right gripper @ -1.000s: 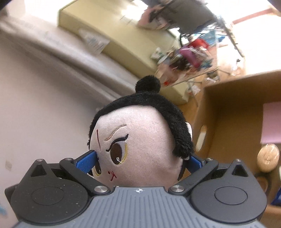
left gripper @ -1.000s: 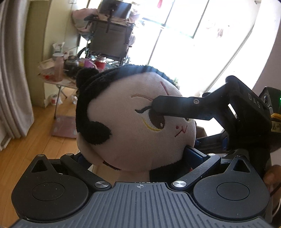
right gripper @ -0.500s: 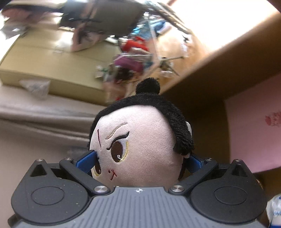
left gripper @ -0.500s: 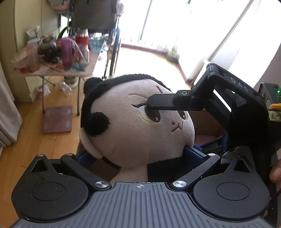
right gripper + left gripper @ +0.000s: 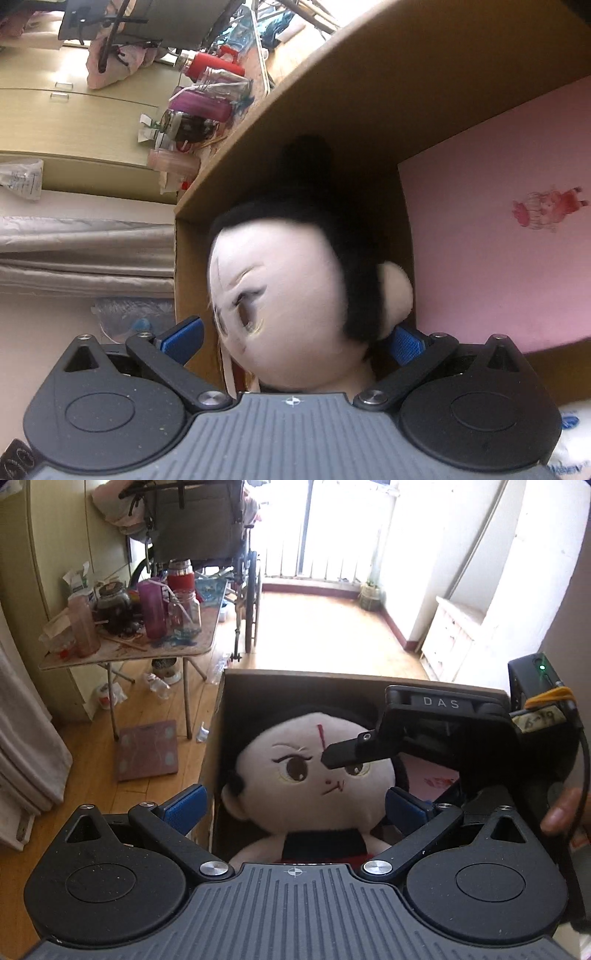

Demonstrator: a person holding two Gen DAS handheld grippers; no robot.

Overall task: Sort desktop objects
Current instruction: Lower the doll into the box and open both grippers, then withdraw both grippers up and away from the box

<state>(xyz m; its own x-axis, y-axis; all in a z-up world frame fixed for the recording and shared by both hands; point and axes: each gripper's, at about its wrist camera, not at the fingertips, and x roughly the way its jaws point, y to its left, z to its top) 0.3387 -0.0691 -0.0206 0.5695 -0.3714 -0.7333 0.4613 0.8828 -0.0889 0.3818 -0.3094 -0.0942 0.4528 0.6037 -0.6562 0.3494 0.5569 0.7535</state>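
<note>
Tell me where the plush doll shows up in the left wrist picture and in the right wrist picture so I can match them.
Left wrist: plush doll sits centre, facing the camera, inside the cardboard box, partly behind the right gripper's finger.
Right wrist: doll fills the centre, head turned sideways and blurred, box wall above it.
Shared landmark: the pink sheet in the box beside the doll.

Black-haired plush doll (image 5: 314, 775) lowered from mid-air into brown cardboard box (image 5: 236, 709); left gripper (image 5: 295, 806) and right gripper (image 5: 295, 338) jaws now spread apart, released.
</note>
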